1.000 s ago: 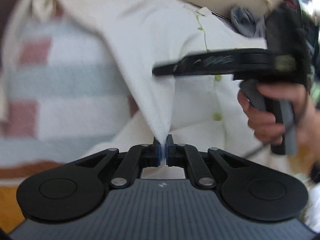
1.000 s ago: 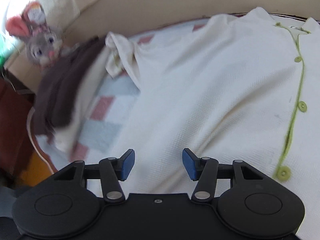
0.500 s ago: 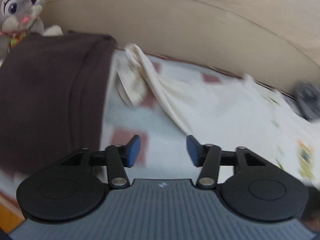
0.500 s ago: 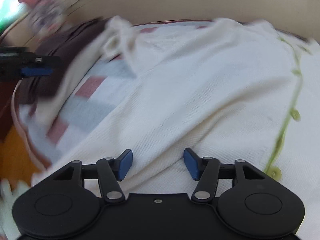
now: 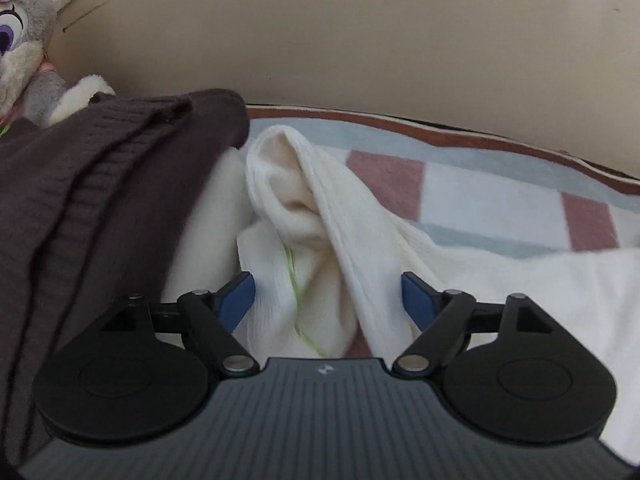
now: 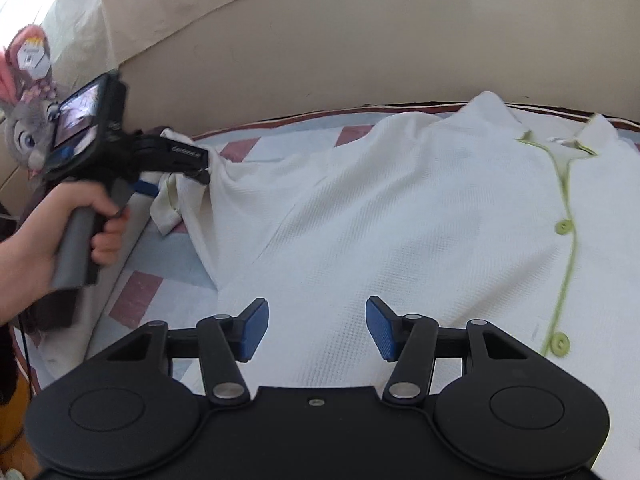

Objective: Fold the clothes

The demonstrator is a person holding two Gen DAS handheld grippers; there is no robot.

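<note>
At far left a grey plush rabbit [image 6: 25, 132] leans by a dark brown knit [image 5: 100, 184]. The left gripper [image 5: 328, 296] straddles the bunched sleeve [image 5: 304, 216], its jaws opening, pads clear of the cloth. The white shirt [image 6: 400, 216] lies spread on the checked blanket [image 5: 480, 192] before a beige cushion [image 6: 360, 52]. The right gripper [image 6: 316, 328] hangs wide above it, holding nothing.

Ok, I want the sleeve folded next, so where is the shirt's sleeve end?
The sleeve end lies bunched in front of the left claw, whose jaws are opening, beside the dark brown garment on the checked blanket.
</note>
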